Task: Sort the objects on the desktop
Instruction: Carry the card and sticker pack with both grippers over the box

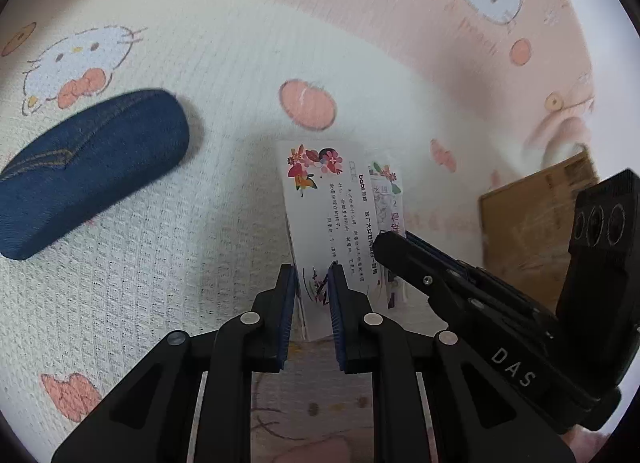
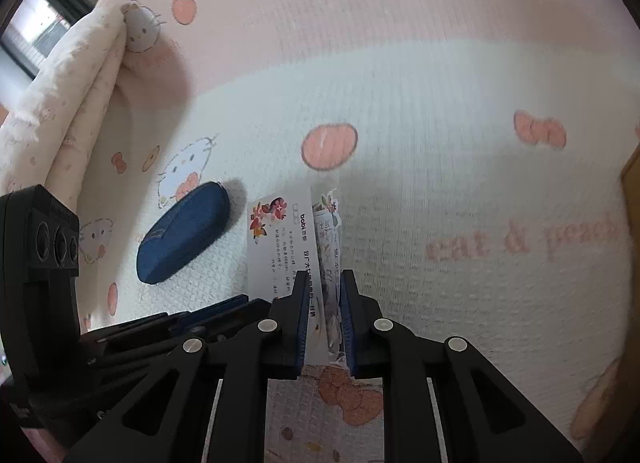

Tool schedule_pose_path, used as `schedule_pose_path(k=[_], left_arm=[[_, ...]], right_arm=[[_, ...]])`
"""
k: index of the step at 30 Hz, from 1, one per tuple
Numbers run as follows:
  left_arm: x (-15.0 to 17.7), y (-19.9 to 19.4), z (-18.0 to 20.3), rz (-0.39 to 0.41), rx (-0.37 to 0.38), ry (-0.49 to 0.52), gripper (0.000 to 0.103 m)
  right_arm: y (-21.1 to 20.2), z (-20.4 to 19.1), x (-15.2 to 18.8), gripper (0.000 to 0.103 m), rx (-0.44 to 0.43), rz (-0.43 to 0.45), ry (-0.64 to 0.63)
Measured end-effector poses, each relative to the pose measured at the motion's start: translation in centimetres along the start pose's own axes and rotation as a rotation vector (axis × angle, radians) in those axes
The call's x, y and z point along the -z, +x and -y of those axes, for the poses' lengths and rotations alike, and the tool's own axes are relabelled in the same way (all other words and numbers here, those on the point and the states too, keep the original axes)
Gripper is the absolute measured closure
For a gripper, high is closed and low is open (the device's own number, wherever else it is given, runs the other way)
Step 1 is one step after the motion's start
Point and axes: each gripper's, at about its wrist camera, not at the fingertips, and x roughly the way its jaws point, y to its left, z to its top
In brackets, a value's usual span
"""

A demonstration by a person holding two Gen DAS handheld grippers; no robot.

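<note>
A white card printed with flowers and text has a thinner printed sheet lying along its right edge. My left gripper is shut on the card's lower left part, with the blue pads on either side of the paper. My right gripper is shut on the card's right edge together with the sheet. Each gripper shows in the other's view, the right beside the card and the left low on the left. A dark blue denim case lies closed to the left of the card.
Everything rests on a soft pink and white blanket printed with cats and peaches. A brown cardboard box stands at the right. A folded part of the blanket rises at the far left, with a window behind it.
</note>
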Motion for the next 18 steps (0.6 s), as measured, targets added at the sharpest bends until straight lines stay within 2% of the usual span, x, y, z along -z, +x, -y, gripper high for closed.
schedule_pose_path(k=[5,12,18], left_arm=[[-0.2,-2.4,1.3,0.057,0.023,0.006,0.085],[-0.5,-6.7,4.5,0.183,0.044,0.088,0.085],[-1.0,-9.6,7.7,0.274,0.09,0.146,0.085]], right_arm=[[-2.7,-1.2,-0.8,0.091,-0.006,0.048,-0.054],[-7.4,-2.1,-2.2,0.091,-0.001,0.15,-0.106],[-11.4,-2.2,-2.9,0.091,0.026,0.225,-0.153]])
